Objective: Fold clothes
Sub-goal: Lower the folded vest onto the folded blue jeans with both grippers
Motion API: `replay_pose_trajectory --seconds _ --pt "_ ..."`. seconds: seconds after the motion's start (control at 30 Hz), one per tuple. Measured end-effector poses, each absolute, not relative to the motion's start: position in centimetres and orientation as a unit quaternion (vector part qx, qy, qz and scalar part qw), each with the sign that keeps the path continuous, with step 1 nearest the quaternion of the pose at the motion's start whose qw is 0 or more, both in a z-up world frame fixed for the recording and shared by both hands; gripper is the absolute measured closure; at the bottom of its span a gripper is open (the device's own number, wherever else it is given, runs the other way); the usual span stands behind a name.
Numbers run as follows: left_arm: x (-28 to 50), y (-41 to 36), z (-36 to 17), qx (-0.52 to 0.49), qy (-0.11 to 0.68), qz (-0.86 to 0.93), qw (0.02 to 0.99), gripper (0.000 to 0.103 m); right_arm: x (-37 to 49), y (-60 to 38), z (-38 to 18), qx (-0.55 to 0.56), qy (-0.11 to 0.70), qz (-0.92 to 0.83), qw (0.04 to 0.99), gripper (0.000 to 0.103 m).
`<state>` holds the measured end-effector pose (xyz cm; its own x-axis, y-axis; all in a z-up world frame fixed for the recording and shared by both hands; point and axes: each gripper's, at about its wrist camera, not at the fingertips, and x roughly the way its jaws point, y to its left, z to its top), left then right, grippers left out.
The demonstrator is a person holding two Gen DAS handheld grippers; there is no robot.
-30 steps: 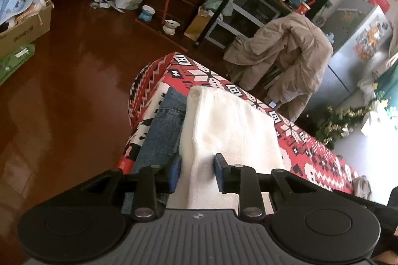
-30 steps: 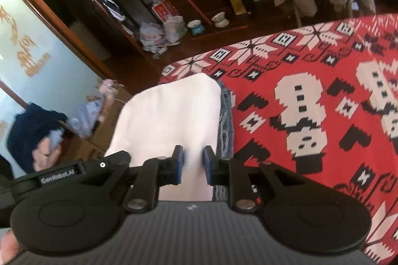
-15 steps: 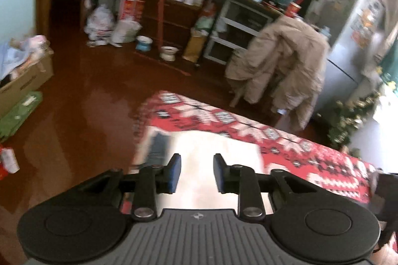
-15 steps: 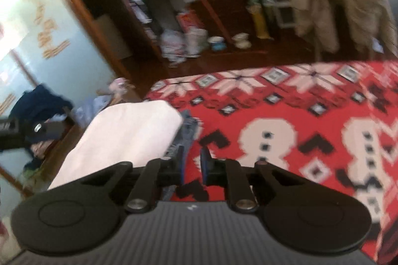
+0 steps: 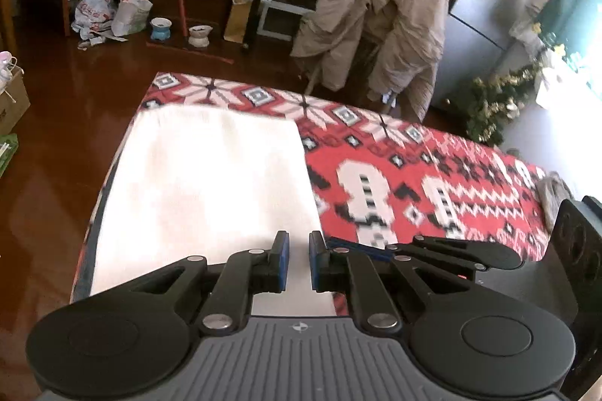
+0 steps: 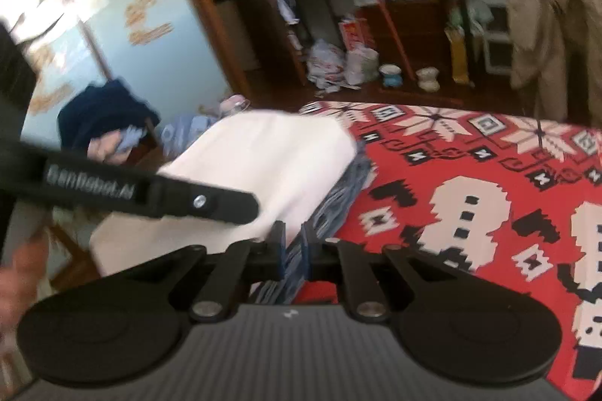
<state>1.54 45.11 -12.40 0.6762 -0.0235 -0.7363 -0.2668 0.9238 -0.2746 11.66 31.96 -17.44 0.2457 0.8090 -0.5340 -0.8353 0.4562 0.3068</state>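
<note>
White cloth (image 5: 210, 183): folded, left-centre, on red surface (image 5: 432, 183). Left tongs (image 5: 299, 263): narrowly parted, empty. Right view only: jeans (image 6: 338, 201) beneath cloth; right tongs (image 6: 293, 252) slightly parted, empty.

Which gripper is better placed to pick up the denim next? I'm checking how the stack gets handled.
Right. The right gripper sits at the denim's exposed edge beside the white cloth; the left gripper is over white cloth only.

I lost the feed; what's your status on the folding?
Left gripper open, empty, over white folded cloth. Right gripper open beside denim underneath. Stack sits at the edge of the red patterned cover. Nothing blocking.
</note>
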Motion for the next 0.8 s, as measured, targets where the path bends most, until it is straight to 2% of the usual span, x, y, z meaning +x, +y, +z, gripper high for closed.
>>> replay_pose_trajectory --seconds 0.47,0.8 --pt "-4.1 42.8 -12.3 -0.191 0.424 0.069 0.883 0.092 5.4 28.4 -16.1 -0.045 0.324 0.561 0.760 0.095" --pt "-3.1 43.2 -11.7 -0.195 0.402 0.087 0.890 0.092 6.1 27.9 -16.1 -0.037 0.325 0.542 0.774 0.092"
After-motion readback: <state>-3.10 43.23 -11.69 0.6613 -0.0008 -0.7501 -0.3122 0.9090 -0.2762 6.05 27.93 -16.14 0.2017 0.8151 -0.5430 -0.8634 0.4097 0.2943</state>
